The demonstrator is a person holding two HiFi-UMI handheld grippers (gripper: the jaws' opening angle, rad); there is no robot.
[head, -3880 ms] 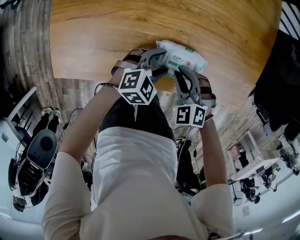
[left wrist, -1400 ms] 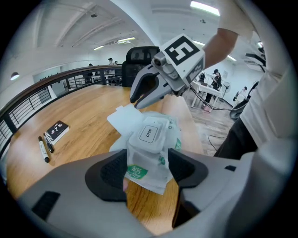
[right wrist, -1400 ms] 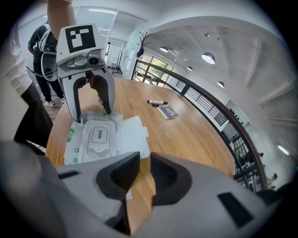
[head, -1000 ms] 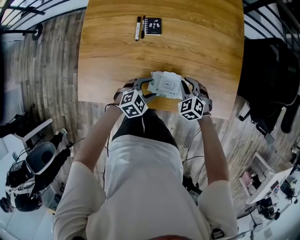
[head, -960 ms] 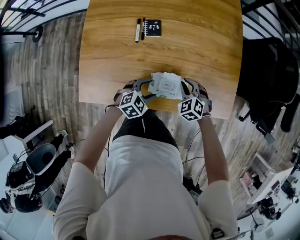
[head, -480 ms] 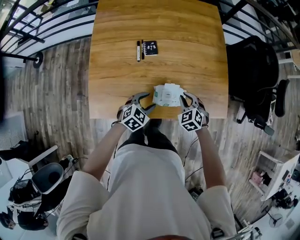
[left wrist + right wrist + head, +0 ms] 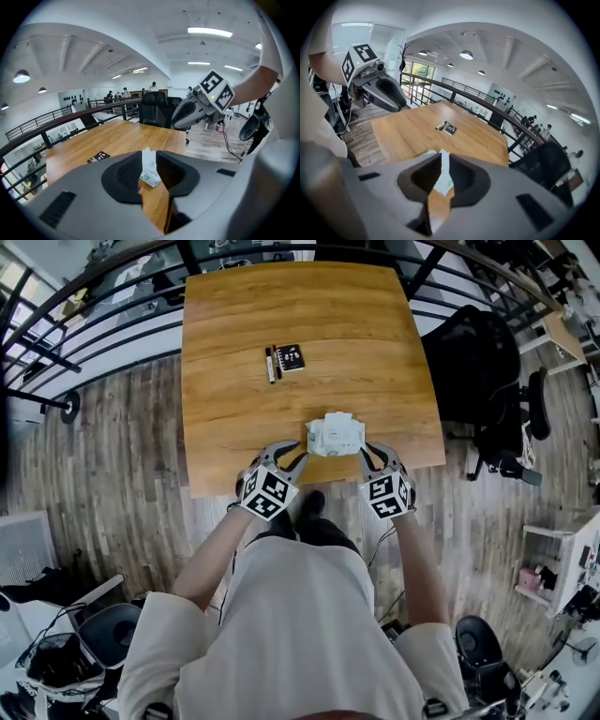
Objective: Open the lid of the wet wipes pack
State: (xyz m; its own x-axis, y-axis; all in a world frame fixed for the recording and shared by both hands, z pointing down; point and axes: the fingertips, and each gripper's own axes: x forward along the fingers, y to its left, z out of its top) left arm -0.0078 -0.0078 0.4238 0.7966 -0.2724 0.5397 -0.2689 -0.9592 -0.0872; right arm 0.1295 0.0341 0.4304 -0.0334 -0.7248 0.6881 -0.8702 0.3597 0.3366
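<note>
The white wet wipes pack (image 7: 335, 434) lies near the table's front edge, and a white part stands up from its top (image 7: 148, 161). My left gripper (image 7: 300, 456) hangs just left of it and nearer the edge, lifted off the table. Its jaws are closing to a narrow gap with nothing between them; the pack shows beyond the gap. My right gripper (image 7: 365, 456) hangs just right of the pack, also raised. Its jaws (image 7: 444, 159) stand a narrow slit apart with nothing between them, and the pack (image 7: 442, 180) shows through. Neither gripper touches the pack.
A black notebook (image 7: 290, 357) and two pens (image 7: 271, 364) lie at the middle of the wooden table (image 7: 234, 399). A black office chair (image 7: 478, 371) stands at the table's right side. A railing runs behind the table's far edge.
Both grippers have lifted off the pack's sides and drawn back toward the table's front edge. The left jaws have narrowed. The head view has pulled back and shows the whole table.
</note>
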